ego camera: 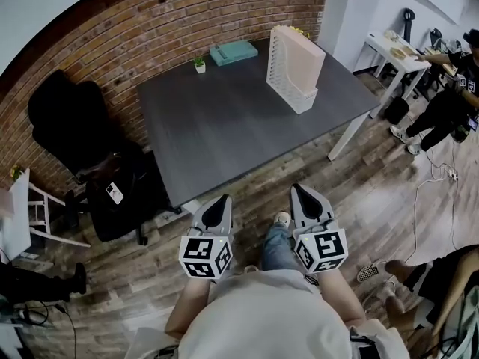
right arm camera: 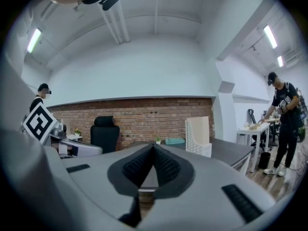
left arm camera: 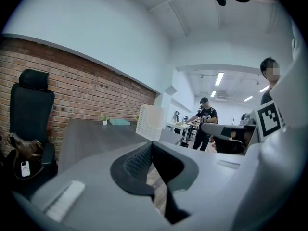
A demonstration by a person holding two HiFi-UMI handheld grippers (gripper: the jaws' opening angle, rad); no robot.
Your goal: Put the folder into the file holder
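A teal folder (ego camera: 233,52) lies flat at the far edge of the dark grey table (ego camera: 224,126), close to the brick wall. The white perforated file holder (ego camera: 296,69) stands upright at the table's far right. Both grippers are held low over the wooden floor, short of the table's near edge, and both are shut and empty: left gripper (ego camera: 222,201), right gripper (ego camera: 298,192). In the left gripper view the shut jaws (left arm camera: 151,146) point toward the file holder (left arm camera: 150,122) and folder (left arm camera: 119,122). Past the right gripper (right arm camera: 154,148), the file holder (right arm camera: 198,136) and folder (right arm camera: 174,141) show.
A small potted plant (ego camera: 200,64) stands beside the folder. A black office chair (ego camera: 71,107) and a dark bag (ego camera: 120,193) sit left of the table. To the right are a white desk (ego camera: 393,51) and a standing person (ego camera: 449,103). A cable lies on the floor.
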